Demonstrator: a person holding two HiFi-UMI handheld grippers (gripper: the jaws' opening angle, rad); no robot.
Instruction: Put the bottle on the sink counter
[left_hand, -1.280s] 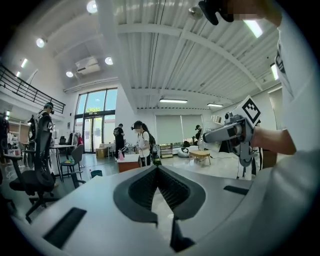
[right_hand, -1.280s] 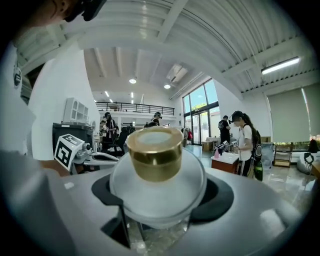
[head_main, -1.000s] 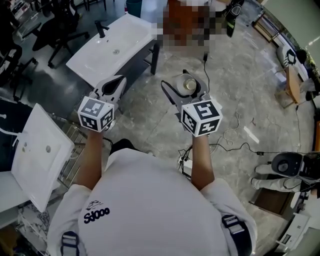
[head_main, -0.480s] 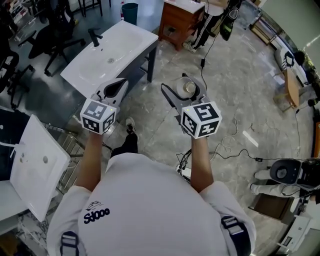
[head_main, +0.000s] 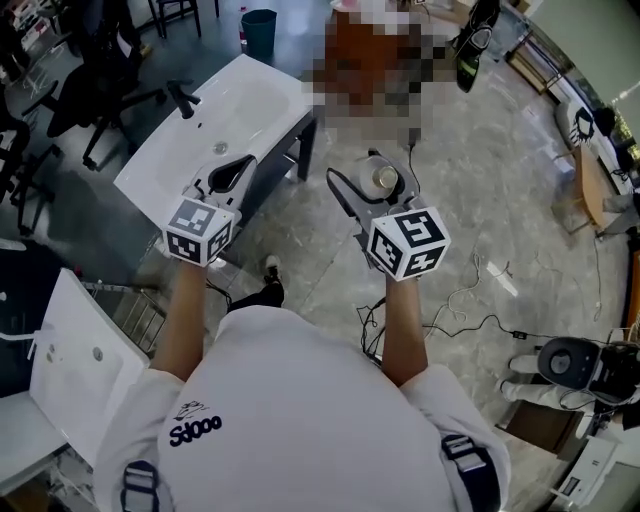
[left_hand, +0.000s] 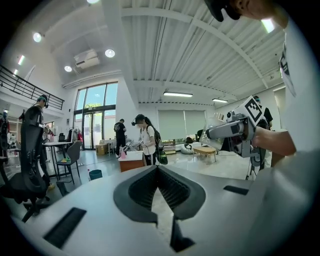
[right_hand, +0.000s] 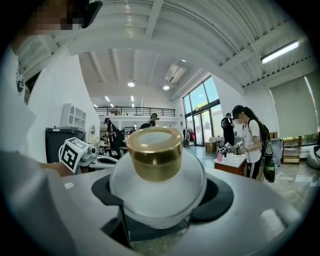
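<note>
- While the person stands near the white sink counter (head_main: 222, 112), both grippers are held out ahead at about the same height.
- The right gripper (head_main: 377, 172) is off the sink counter's right end, above the grey stone floor (head_main: 500, 190). Its jaws stand wide and are clamped on the sides of a round frosted bottle (right_hand: 157, 182).
- The bottle stands upright between the dark pads, its gold cap (right_hand: 154, 154) pointing up. It is in the air, clear of the sink counter and not resting on it.
- The left gripper (head_main: 232, 172) hangs over the sink counter's near corner. Its jaws are closed tip to tip with nothing between them.
- A black faucet (head_main: 184, 98) stands at the sink counter's left edge.
- A teal bin (head_main: 259, 22) sits on the floor beyond the sink counter.
</note>
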